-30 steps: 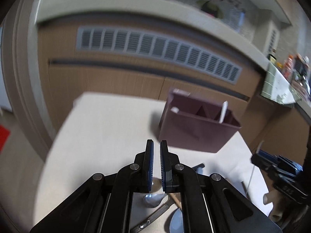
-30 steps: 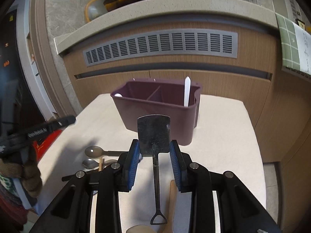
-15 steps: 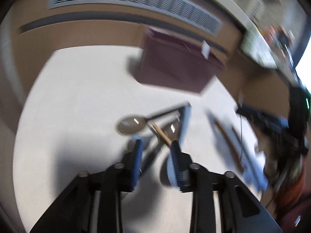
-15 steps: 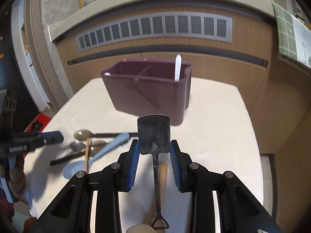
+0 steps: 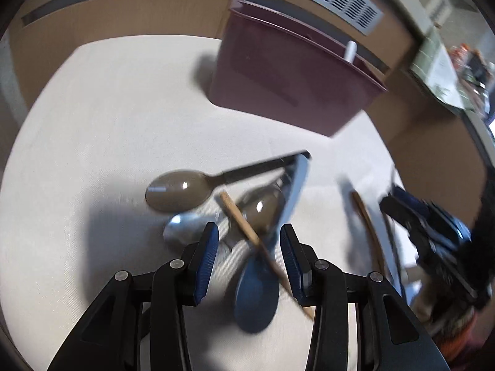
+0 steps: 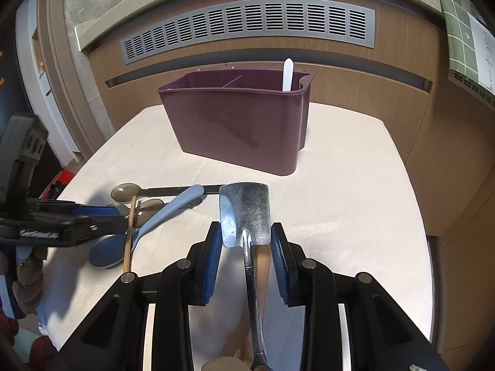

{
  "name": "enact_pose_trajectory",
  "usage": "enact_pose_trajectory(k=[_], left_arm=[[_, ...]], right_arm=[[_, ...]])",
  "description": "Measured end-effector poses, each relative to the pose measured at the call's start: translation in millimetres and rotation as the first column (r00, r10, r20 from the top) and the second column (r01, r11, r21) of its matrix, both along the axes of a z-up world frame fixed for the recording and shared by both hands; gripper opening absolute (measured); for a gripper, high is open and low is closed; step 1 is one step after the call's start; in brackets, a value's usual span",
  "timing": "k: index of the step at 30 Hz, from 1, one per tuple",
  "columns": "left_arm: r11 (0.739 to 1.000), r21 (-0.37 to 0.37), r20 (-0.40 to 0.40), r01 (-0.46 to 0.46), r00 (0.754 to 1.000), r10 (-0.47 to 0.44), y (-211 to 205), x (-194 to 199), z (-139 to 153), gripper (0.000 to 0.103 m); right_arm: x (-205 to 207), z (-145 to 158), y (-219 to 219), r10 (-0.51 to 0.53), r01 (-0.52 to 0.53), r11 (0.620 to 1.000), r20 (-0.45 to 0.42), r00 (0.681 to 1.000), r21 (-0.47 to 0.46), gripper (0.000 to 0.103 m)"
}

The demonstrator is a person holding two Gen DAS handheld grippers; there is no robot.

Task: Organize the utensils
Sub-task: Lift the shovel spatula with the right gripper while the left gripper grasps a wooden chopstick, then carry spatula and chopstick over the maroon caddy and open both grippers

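Note:
A maroon divided bin (image 6: 235, 123) (image 5: 287, 83) stands at the back of the table, with a white handle (image 6: 287, 74) sticking out of its right end. My right gripper (image 6: 246, 225) is shut on the blade of a metal shovel-shaped spatula (image 6: 244, 213), held above the cloth. My left gripper (image 5: 249, 227) hangs low over a heap of utensils, its jaws opening. A wooden stick (image 5: 244, 225) and a blue spoon (image 5: 256, 290) lie between its pads, untouched. A brown spoon with a dark handle (image 5: 179, 190), a silver spoon (image 5: 182, 228) and another spoon (image 5: 263, 207) lie there too.
A white cloth (image 6: 340, 201) covers the table. A wooden spoon (image 6: 261, 262) lies on it under my right gripper. Wooden cabinets with a grey vent (image 6: 247, 21) stand close behind. A gloved hand (image 6: 27, 275) holds the left gripper at the table's left edge.
The left gripper went from shut to open and tipped down onto the utensil heap. The right gripper sank a little with the spatula still in it.

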State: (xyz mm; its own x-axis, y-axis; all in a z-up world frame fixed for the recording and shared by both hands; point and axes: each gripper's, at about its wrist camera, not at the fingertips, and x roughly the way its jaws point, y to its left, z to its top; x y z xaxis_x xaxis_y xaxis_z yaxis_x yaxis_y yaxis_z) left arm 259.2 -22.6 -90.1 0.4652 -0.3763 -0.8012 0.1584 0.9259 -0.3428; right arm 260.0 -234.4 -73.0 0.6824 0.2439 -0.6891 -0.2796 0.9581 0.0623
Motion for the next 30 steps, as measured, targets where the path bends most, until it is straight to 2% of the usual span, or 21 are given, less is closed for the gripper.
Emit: enact_pose_trajectory(k=[3,5,6,7,8,9,12,17,24,30], left_arm=[[0.999,0.036,0.018,-0.012,1.0,0.011,-14,11,-3,0.041],[0.992,0.124,0.077,-0.018,0.997,0.009,-27,14,-2,0.035],[0.986,0.167,0.102,-0.02,0.995,0.003,-33,13,-1,0.027],[0.981,0.195,0.121,-0.02,0.993,-0.004,-38,11,-1,0.021],[0.981,0.194,0.131,-0.013,0.991,-0.013,-38,9,-1,0.02],[0.983,0.183,0.144,-0.005,0.989,-0.022,-38,6,1,0.019],[0.987,0.159,0.224,0.0,0.974,-0.037,-29,-8,19,0.005],[0.994,0.11,0.378,-0.017,0.925,-0.026,-7,-32,68,0.005],[0.999,0.032,0.425,-0.015,0.905,0.001,10,-44,96,0.005],[1.0,-0.019,0.497,-0.012,0.867,0.019,9,-39,123,0.005]], right_arm=[[-1,-4,0,-0.011,0.011,1.0,0.004,1.0,-0.008,0.029],[-2,-7,0,-0.022,0.022,1.0,0.005,1.0,-0.014,0.029],[-2,-8,0,-0.027,0.027,1.0,0.004,1.0,-0.014,0.029],[-2,-9,-1,-0.034,0.034,0.999,0.002,0.999,-0.011,0.029],[-2,-10,-2,-0.041,0.041,0.999,-0.002,0.999,0.002,0.029],[-2,-10,-4,-0.046,0.046,0.999,-0.003,0.999,0.015,0.029],[-3,-5,-7,-0.051,0.051,0.997,-0.001,0.999,0.054,0.029],[-6,13,-4,-0.034,0.03,0.996,0.043,0.999,0.08,0.029],[-13,33,2,-0.007,-0.003,0.995,0.099,0.995,0.099,0.028],[-15,48,1,-0.016,-0.001,0.993,0.142,0.99,0.121,0.028]])
